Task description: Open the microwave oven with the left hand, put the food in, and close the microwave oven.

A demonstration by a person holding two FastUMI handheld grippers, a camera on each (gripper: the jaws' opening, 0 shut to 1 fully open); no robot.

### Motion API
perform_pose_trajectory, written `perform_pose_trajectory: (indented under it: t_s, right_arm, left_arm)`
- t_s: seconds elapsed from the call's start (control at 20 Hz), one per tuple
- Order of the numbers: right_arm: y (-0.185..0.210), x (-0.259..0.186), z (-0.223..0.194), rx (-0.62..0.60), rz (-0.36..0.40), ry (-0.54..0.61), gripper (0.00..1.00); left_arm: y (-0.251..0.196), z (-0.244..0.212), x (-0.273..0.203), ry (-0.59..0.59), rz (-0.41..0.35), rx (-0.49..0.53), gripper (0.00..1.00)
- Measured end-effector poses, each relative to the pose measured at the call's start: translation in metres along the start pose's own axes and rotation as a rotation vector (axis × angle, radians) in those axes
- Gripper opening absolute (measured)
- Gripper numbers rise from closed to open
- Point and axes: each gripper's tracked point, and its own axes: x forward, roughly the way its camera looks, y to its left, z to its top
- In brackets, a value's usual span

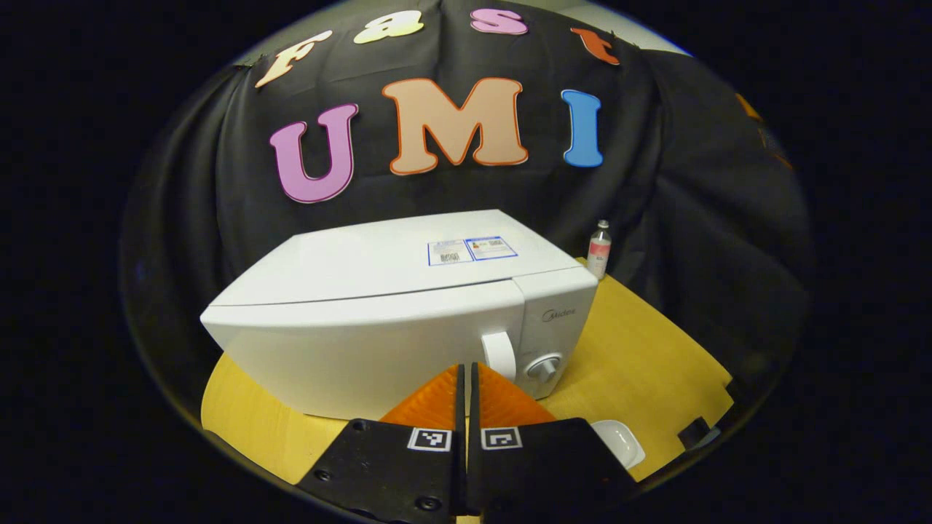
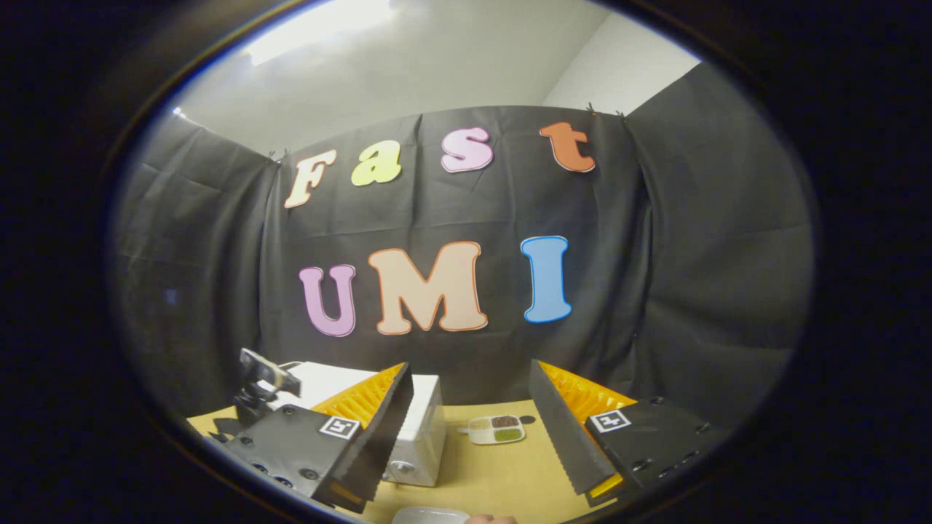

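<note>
Left gripper (image 1: 467,378) jaws together before the closed white microwave oven (image 1: 393,320); right gripper (image 2: 470,429) jaws apart, holding nothing.

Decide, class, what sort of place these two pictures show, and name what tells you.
Probably a staged recording booth, not a home kitchen: black cloth hangs as the wall, and a lone white microwave sits on a small wooden table with a little bottle.

You see a white microwave (image 1: 378,313) on a yellow-tan table (image 1: 641,342), a clear bottle (image 1: 599,249) with a pink label, and a white tray (image 2: 496,429) holding brown and green food.
</note>
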Motion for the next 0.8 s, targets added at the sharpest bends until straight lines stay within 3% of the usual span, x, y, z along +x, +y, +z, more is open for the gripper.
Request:
perform_pose_trajectory:
  t_s: [0.05,0.1,0.15,0.35,0.65,0.8]
  right_arm:
    - [0.000,-0.001,-0.003,0.001,0.000,0.006,0.89]
    - [0.001,-0.003,-0.007,0.006,0.001,0.012,0.98]
    - [0.002,-0.003,-0.008,0.010,0.004,0.015,0.89]
    - [-0.001,-0.005,-0.014,-0.010,0.003,0.028,0.89]
    - [-0.003,-0.011,-0.001,0.015,0.003,0.011,0.89]
    - [-0.006,-0.014,0.004,0.008,-0.005,-0.004,0.89]
  left_arm:
    - [0.003,0.010,-0.012,-0.027,-0.001,0.001,0.01]
    - [0.006,0.022,-0.025,-0.046,0.003,-0.008,0.01]
    - [0.013,0.034,-0.038,-0.072,0.019,-0.019,0.01]
    - [0.038,0.103,-0.088,-0.218,0.057,-0.074,0.01]
    - [0.055,0.151,-0.143,-0.296,0.075,-0.102,0.01]
    - [0.060,0.170,-0.164,-0.330,0.094,-0.061,0.00]
